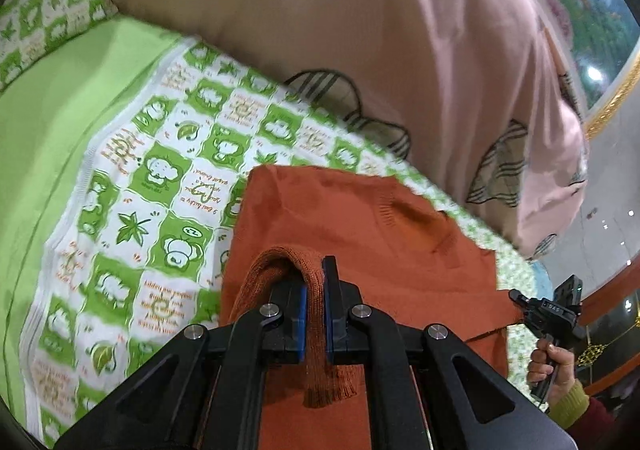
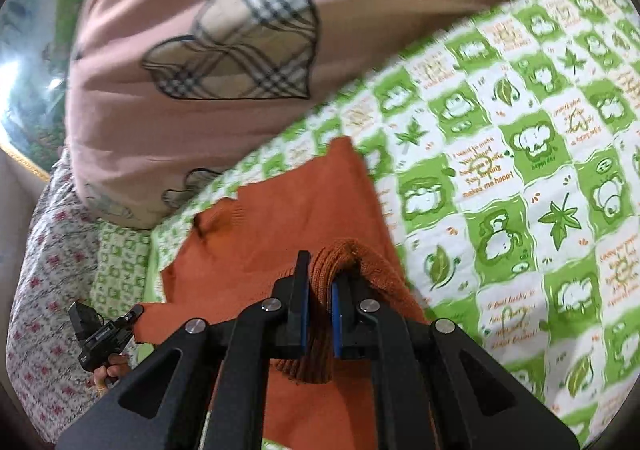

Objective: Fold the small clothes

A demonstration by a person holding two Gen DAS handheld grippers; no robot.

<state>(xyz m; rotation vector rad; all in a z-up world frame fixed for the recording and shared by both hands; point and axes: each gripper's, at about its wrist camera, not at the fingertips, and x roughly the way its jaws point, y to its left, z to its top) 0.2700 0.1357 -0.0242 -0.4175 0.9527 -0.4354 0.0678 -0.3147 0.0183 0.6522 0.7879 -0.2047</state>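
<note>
An orange knitted garment (image 1: 360,218) lies on a bed with a green and white patterned sheet (image 1: 160,170). My left gripper (image 1: 315,278) is shut on a ribbed edge of the garment, which loops over its fingertips. My right gripper (image 2: 320,270) is shut on another ribbed edge of the same garment (image 2: 288,210). Each gripper shows in the other's view: the right one (image 1: 520,300) pinches the garment's right corner, and the left one (image 2: 136,310) pinches its left corner. Both hold the near edge lifted above the bed.
A large pink duvet (image 1: 400,50) with plaid heart patches is piled at the far side of the bed, also in the right wrist view (image 2: 200,70). A plain green sheet (image 1: 60,110) lies to the left. A floral fabric (image 2: 48,270) hangs at the bed's edge.
</note>
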